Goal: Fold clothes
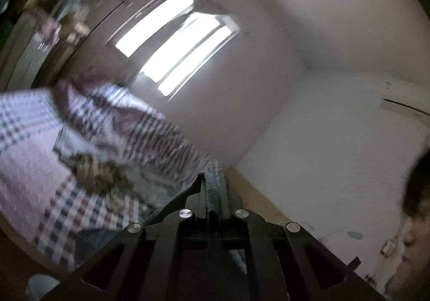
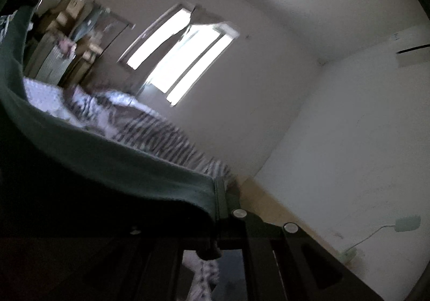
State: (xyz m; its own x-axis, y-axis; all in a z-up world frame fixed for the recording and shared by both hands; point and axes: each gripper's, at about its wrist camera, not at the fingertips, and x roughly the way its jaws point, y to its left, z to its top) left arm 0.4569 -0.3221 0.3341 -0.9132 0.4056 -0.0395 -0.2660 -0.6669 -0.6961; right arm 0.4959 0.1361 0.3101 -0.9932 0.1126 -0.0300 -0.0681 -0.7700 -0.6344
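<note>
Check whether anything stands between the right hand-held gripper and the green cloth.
Nothing visible does. The right hand-held gripper is shut on the edge of the green cloth. The cloth drapes toward the left of the view, hiding part of the checked bedsheet behind.

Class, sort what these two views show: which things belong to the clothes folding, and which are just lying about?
Job: green garment, gripped by right tool; crumpled brown cloth (blurred).
Lying about: checked bedsheet; window; cardboard boxes; white plug on wall.
</note>
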